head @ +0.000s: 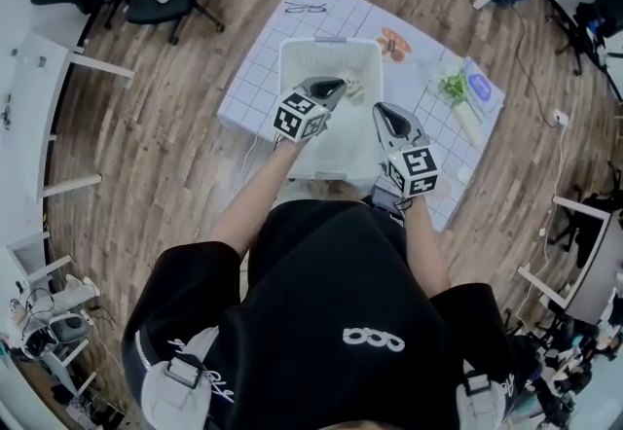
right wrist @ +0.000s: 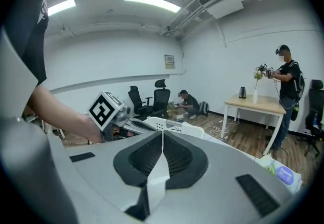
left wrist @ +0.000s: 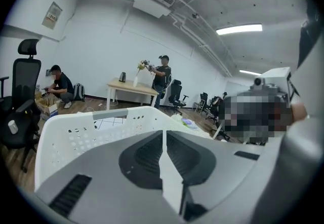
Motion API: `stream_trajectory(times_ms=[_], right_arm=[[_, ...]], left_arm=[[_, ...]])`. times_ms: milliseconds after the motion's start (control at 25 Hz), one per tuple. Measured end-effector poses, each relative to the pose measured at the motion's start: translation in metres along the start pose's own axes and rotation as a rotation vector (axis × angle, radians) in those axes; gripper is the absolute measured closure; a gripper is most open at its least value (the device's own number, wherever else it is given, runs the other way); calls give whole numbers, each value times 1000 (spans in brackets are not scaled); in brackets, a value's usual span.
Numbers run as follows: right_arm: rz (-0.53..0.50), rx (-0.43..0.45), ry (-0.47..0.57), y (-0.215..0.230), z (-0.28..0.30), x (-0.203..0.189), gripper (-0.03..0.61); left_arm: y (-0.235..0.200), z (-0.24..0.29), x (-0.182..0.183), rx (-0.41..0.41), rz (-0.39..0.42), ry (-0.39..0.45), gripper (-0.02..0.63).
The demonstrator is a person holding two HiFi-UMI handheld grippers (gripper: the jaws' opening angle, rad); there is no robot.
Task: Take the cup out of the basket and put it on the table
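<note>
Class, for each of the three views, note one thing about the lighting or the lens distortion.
Head view: strong fisheye, so the floor planks curve around the white basket, and the corners go dark. Left gripper view: the ceiling light blows out to plain white, and a dark round border rings the frame. Right gripper view: the light strip glares the same way, and the walls bow outward.

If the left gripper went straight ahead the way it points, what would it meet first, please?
Probably the far wall of the white basket, just beyond the shut left gripper; depth is unclear.

Bright ceiling-strip light [right wrist: 149, 1] — fisheye-bent, dark-vignetted edges
</note>
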State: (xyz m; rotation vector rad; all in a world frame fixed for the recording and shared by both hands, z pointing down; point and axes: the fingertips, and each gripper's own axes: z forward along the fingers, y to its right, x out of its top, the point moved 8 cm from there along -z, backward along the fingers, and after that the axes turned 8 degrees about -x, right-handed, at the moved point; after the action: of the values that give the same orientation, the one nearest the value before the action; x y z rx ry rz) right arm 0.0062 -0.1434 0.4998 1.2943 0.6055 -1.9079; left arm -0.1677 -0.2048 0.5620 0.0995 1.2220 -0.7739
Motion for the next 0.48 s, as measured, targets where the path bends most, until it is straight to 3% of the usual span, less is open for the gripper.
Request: stream_trajectory(times_ms=[80, 200, 480], right_arm=[[10, 2, -14, 0, 4, -2, 551], [27, 0, -33, 3, 9, -5, 551], [58, -25, -74, 11, 20, -15, 551]], left_arm=[[-16, 17, -6, 28, -1, -57, 590], [-38, 41, -20, 57, -4, -149, 511], [-74, 75, -52, 71, -38, -296, 486]])
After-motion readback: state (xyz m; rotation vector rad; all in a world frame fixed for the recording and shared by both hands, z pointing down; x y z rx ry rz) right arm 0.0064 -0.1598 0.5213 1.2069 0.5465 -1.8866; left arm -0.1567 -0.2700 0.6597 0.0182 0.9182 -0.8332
